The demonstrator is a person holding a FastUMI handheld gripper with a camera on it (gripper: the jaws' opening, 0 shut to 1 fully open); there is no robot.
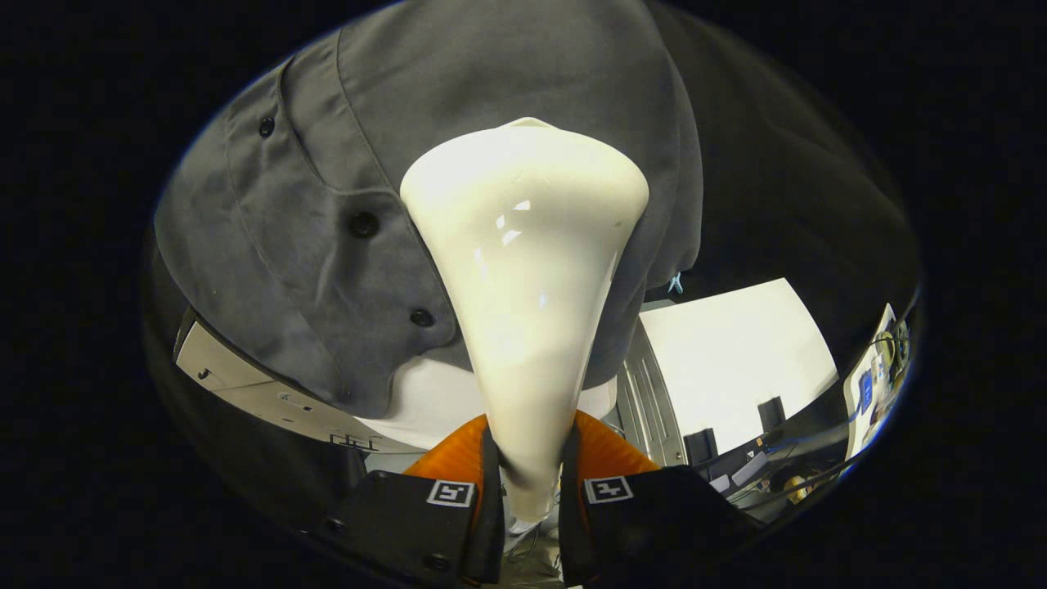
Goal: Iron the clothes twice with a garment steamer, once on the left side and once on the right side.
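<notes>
gripper: the hand-held gripper [527, 491] has both fingers pinched tight on the narrow neck of the steamer, one on each side, so it's properly clamped, not loose

steamer: glossy cream-white plastic garment steamer head [523, 270], thin where the fingers grip it and flaring out wide toward the far end, shiny enough to catch the lights

clothes: dark grey button-up cloth shirt [343, 180] hanging just beyond the fingers, and the wide end of the steamer sits up against it or very close, honestly can't tell if it's actually touching

buttons: small dark round buttons [364, 224] run down the shirt's front strip, just beside the steamer on its left

what's in the way: the steamer head blocks the whole middle of the shirt, so the bit of cloth right behind it is hidden

under the shirt: something white [425, 401] pokes out below the hem, next to the steamer's neck, can't say what it is

orange bit: ribbed orange part [458, 454] right behind the fingers, either side of the neck

room: bright white flat panel [736, 360] off to the right below the shirt, with dark boxy stuff and a tangle of cables [785, 470] near it, too small to make out

left side: pale board [253, 388] peeking out under the shirt's lower edge
</notes>
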